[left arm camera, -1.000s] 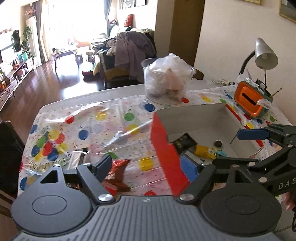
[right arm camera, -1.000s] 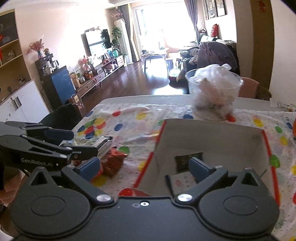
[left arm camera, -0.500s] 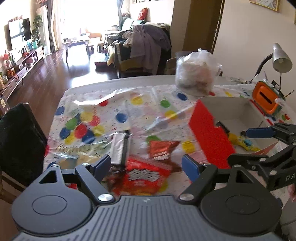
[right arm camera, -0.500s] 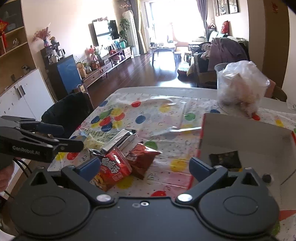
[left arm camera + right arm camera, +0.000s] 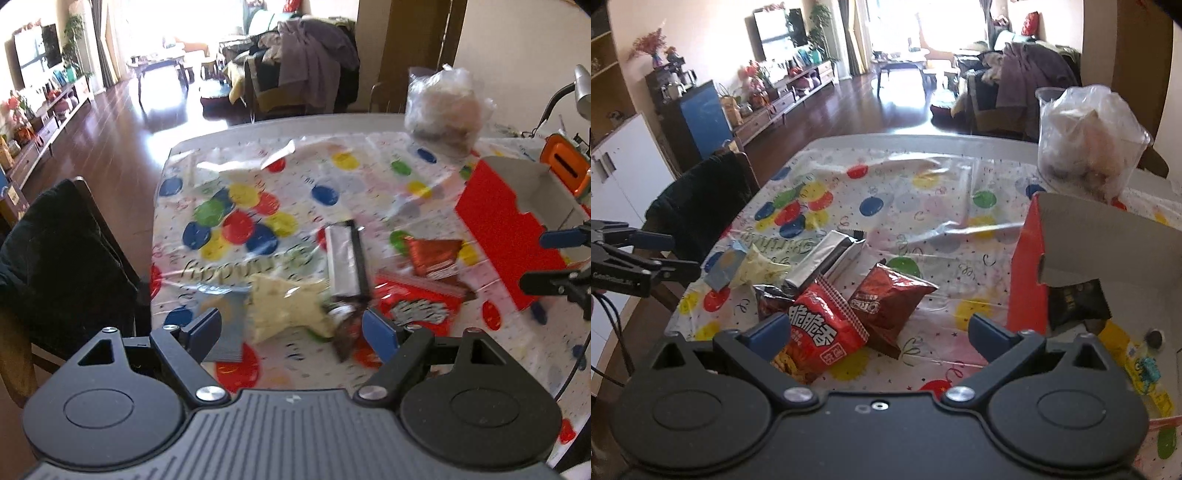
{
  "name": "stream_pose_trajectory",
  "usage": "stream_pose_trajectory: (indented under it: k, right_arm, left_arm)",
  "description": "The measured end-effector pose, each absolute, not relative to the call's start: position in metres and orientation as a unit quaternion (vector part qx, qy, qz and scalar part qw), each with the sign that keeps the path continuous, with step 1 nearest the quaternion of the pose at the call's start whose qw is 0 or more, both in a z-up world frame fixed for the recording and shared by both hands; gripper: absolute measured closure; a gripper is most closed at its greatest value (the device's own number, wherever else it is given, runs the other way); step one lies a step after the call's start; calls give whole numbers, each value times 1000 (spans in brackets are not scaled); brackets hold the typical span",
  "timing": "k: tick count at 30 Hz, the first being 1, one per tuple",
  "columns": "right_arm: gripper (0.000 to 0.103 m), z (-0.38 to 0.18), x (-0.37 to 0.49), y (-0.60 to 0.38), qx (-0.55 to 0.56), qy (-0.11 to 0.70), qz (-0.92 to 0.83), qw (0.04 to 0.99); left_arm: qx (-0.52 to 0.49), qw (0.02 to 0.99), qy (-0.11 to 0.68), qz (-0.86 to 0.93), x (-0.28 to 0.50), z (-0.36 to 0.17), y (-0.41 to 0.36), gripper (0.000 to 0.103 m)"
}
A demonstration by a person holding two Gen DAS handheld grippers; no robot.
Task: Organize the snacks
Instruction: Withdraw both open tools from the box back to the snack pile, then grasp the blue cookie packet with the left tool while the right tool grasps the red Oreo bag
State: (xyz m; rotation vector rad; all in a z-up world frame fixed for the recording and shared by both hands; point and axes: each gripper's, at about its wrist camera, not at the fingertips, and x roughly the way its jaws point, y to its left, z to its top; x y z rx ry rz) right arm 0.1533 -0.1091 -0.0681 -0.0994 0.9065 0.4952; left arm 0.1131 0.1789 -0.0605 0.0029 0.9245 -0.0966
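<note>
My left gripper (image 5: 291, 325) has its jaws wide apart and holds nothing. Between its blue pads I see a pale yellow packet (image 5: 286, 308) lying on the tablecloth (image 5: 258, 177), with a grey-blue packet (image 5: 225, 317) just beside it on the left and a small dark wrapper (image 5: 345, 321) near the right pad. I cannot tell if any pad touches them.

My right gripper (image 5: 879, 328) is also released, with nothing between the fingers. In front of it lie a bright red snack bag (image 5: 820, 328) and a dark red cookie bag (image 5: 886, 299), touching each other. Behind them a long silver packet (image 5: 823, 262) lies flat. All these snacks make one loose group near the front edge of the table.

To the right of the group stands the red cardboard box (image 5: 1027, 273), open at the top. Inside it I see a black packet (image 5: 1075, 299) and a yellow packet (image 5: 1141, 365). Behind the box a clear plastic tub (image 5: 1089, 144) with a crumpled bag inside stands on the table. A dark chair (image 5: 59, 258) is at the left side of the table.
</note>
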Motion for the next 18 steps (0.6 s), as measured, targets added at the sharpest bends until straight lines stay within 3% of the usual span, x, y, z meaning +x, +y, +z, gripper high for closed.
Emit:
stream_pose_trajectory:
  k: [18]
  right_arm:
    - [1,-126,214,-63,-39,502,134,854]
  left_arm:
    - [-17,853,522,-10,181,-134,243,19]
